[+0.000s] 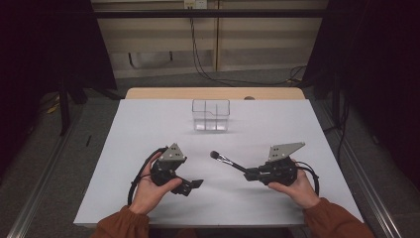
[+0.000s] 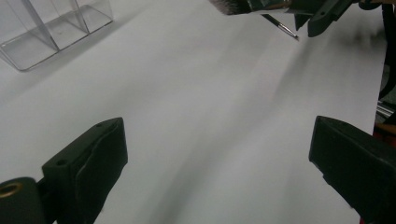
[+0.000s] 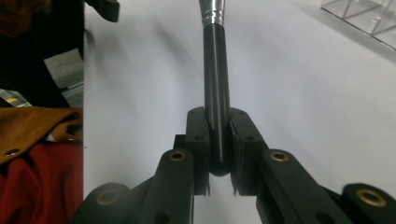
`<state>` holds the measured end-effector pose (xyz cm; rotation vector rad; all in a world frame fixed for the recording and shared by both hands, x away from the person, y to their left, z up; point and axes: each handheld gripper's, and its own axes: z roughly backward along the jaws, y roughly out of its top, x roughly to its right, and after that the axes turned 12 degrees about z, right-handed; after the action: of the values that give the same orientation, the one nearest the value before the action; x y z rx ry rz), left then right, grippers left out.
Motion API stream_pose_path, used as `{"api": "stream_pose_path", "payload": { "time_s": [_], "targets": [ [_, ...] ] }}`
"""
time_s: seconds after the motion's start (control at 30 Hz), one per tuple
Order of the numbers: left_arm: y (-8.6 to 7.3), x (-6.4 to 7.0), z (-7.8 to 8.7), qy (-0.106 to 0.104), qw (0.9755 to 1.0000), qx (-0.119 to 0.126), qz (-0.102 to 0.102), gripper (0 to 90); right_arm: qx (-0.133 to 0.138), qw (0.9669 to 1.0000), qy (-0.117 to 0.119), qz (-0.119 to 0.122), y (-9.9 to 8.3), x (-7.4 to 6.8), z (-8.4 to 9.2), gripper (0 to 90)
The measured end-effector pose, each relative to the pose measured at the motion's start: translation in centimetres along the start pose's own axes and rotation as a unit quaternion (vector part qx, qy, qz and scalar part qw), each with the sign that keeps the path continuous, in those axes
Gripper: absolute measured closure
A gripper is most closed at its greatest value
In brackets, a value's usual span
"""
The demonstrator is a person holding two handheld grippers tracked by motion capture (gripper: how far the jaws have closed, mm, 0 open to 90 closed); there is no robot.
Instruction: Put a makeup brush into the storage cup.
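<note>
On the right half of the white desk [image 1: 148,124], the right tongs [image 1: 249,174] are clamped on the black handle of a makeup brush [image 1: 229,162], which slants up and to the left with its dark bristles raised above the surface. Both pads press the handle's end in the right gripper view. Well apart on the left, the left tongs [image 1: 194,185] stand wide with nothing between them. Farther back, near the middle, stands a clear plastic organizer [image 1: 211,115] with compartments.

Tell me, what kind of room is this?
Probably a lab or recording studio: a white table ringed by black curtains, cables on the floor, and a person's hand-held right gripper clamping a makeup brush.
</note>
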<state>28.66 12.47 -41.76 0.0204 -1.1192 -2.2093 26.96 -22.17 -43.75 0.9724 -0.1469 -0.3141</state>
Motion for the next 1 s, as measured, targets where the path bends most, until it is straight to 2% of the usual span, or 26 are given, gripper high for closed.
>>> {"api": "stream_pose_path", "payload": {
  "time_s": [0.1,0.23,0.4,0.47,0.57,0.83,0.9,1.0],
  "targets": [
    [0.0,0.1,-0.1,-0.002,1.0,0.004,0.001,4.5,0.014,0.9999,-0.009,0.003,0.1,-0.1,0.0,79.8],
    [0.1,0.4,-0.2,-0.002,1.0,0.009,-0.002,4.5,0.03,0.9988,-0.039,0.003,0.3,-0.3,0.3,79.8],
    [0.2,0.6,-0.4,-0.001,0.9997,0.023,-0.006,4.5,0.05,0.997,-0.058,0.009,0.5,-0.6,0.6,79.8],
    [0.3,0.7,-0.5,-0.003,0.9997,0.024,-0.005,4.5,0.057,0.9971,-0.048,0.014,0.7,-0.6,0.6,79.8],
    [0.5,1.1,-0.6,-0.004,0.9994,0.034,-0.009,4.5,0.056,0.9971,-0.047,0.022,0.8,-0.9,0.3,79.8],
    [1.0,1.9,-1.6,-0.022,0.9981,0.057,-0.007,4.5,0.067,0.9957,-0.057,0.028,1.4,-1.2,0.1,79.8],
    [1.1,2.2,-2.0,-0.023,0.9973,0.069,-0.015,4.7,0.068,0.9954,-0.062,0.029,1.5,-1.2,0.1,79.8],
    [1.4,2.5,-2.5,-0.036,0.9965,0.076,-0.002,4.8,0.069,0.9951,-0.065,0.028,1.5,-1.2,0.1,79.8]
  ]
}}
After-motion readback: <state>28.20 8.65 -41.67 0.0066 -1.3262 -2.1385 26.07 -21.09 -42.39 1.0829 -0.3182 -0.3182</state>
